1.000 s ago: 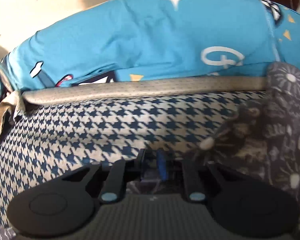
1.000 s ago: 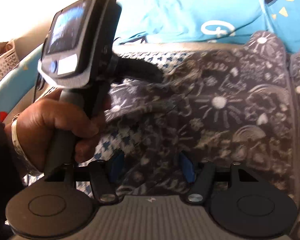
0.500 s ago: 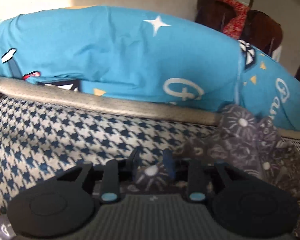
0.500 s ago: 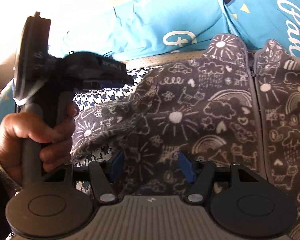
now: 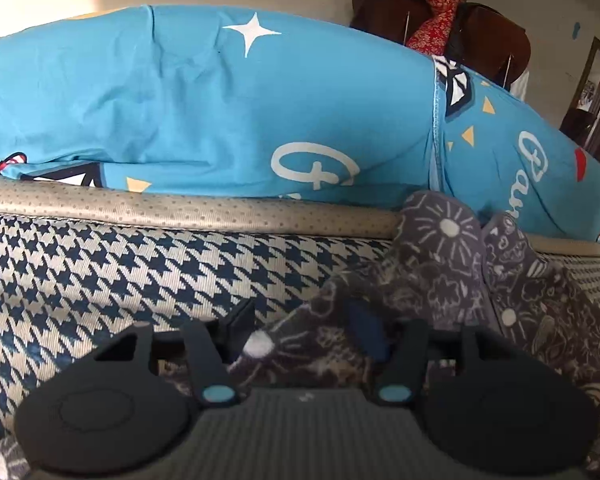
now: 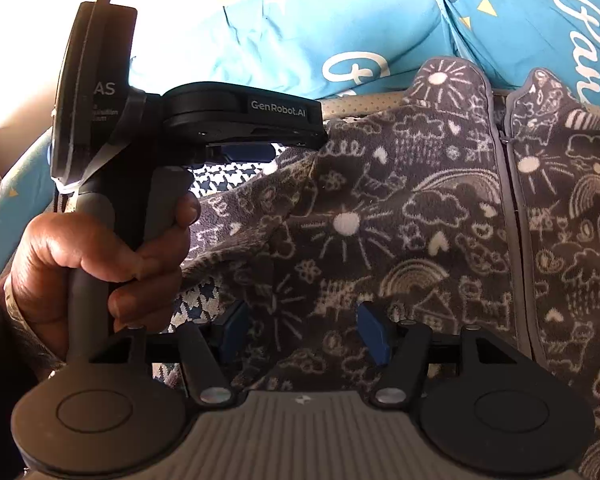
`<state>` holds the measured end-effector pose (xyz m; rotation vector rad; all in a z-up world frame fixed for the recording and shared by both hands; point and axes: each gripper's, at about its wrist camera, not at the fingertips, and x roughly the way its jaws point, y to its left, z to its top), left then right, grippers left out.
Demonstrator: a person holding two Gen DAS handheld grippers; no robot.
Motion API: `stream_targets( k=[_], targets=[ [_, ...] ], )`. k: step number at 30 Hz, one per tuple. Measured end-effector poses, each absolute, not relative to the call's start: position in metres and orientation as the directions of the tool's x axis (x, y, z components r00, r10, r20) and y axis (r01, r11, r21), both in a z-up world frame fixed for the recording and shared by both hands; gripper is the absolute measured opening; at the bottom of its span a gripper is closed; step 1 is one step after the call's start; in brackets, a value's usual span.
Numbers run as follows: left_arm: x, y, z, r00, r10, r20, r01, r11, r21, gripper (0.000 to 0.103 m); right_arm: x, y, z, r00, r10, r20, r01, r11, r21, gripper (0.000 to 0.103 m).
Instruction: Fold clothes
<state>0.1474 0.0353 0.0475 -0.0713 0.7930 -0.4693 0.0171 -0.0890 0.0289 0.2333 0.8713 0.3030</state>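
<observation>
The left hand-held gripper (image 5: 306, 330) points down at the grey garment (image 5: 440, 280); its jaws are opening, a fold of the garment lies between them, and the blue pads (image 5: 370, 332) stand apart with no visible clamp on the cloth. In the right wrist view the same unit (image 6: 244, 152) appears from the side, held by the person's left hand (image 6: 100, 256) around its grip, its tips over the garment's left edge. The right hand-held gripper (image 6: 300, 330) stands about half open above the garment (image 6: 400, 240); cloth fills the gap between its blue pads (image 6: 374, 336), and whether they touch it cannot be told. The garment is dark grey with white doodle print (suns, clouds, rainbows, houses) and a grey trimmed opening (image 6: 512, 240) running down its front. It lies spread on a houndstooth cover (image 5: 140, 280) in navy and cream, with its upper end over the tan dotted piping (image 5: 220, 212). Behind the piping lies a blue cloth (image 5: 220, 100) printed with a white star, yellow triangles and white script; the script is partly cut off and cannot be read in full. Legible writing: "GenRobot.AI" on the left unit's housing label (image 6: 278, 105), and the letters "AS" on its rear disc (image 6: 106, 89); the smaller lines beneath are too blurred to read. A red patterned cloth (image 5: 428, 4) hangs over dark furniture in the background.
</observation>
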Motion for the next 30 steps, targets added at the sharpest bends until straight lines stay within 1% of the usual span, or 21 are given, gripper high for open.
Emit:
stream_targets(
  k=[2,4,7,11,14,18,21,23,25,26,27,28,30],
  targets=[
    [0.147,0.038,0.052,0.605,-0.453,-0.654,0.385,0.886,-0.257,0.061,0.017,-0.088,0.029,0.604,0.354,-0.715,-0.166,0.932,0.321,0.061],
    [0.146,0.036,0.055,0.603,-0.462,-0.650,0.399,0.881,-0.255,0.070,0.018,-0.088,0.028,0.601,0.355,-0.716,-0.167,0.932,0.322,0.061],
    [0.146,0.028,0.052,0.603,-0.431,-0.671,0.403,0.891,-0.210,0.070,0.017,-0.087,0.028,0.598,0.356,-0.718,-0.170,0.932,0.320,0.061],
    [0.149,0.022,0.040,0.592,-0.401,-0.699,0.389,0.902,-0.189,0.070,0.017,-0.085,0.028,0.596,0.357,-0.720,-0.177,0.932,0.315,0.061],
    [0.150,0.017,0.032,0.580,-0.381,-0.720,0.385,0.907,-0.169,0.068,0.017,-0.085,0.028,0.594,0.356,-0.721,-0.177,0.933,0.315,0.061],
    [0.151,0.013,0.028,0.579,-0.362,-0.731,0.369,0.915,-0.162,0.068,0.017,-0.084,0.029,0.593,0.356,-0.722,-0.177,0.933,0.315,0.061],
    [0.148,0.005,0.028,0.600,-0.323,-0.732,0.364,0.925,-0.110,0.068,0.018,-0.084,0.030,0.593,0.355,-0.723,-0.176,0.933,0.314,0.061],
    [0.145,-0.001,0.029,0.622,-0.301,-0.723,0.364,0.928,-0.074,0.063,0.018,-0.084,0.030,0.593,0.353,-0.724,-0.174,0.934,0.313,0.061],
    [0.141,-0.008,0.030,0.645,-0.283,-0.710,0.368,0.929,-0.036,0.048,0.017,-0.083,0.031,0.594,0.351,-0.723,-0.173,0.934,0.311,0.061],
    [0.139,-0.011,0.029,0.654,-0.277,-0.704,0.373,0.928,-0.019,0.044,0.017,-0.083,0.031,0.595,0.349,-0.723,-0.172,0.935,0.310,0.061],
    [0.137,-0.014,0.029,0.660,-0.275,-0.699,0.376,0.927,-0.010,0.037,0.016,-0.084,0.031,0.598,0.346,-0.723,-0.167,0.936,0.309,0.061],
    [0.136,-0.016,0.028,0.665,-0.272,-0.695,0.376,0.927,-0.003,0.032,0.016,-0.085,0.031,0.599,0.342,-0.724,-0.162,0.937,0.309,0.061],
    [0.134,-0.020,0.028,0.679,-0.262,-0.686,0.374,0.927,0.016,0.027,0.016,-0.088,0.032,0.603,0.335,-0.724,-0.149,0.939,0.310,0.061]
  ],
)
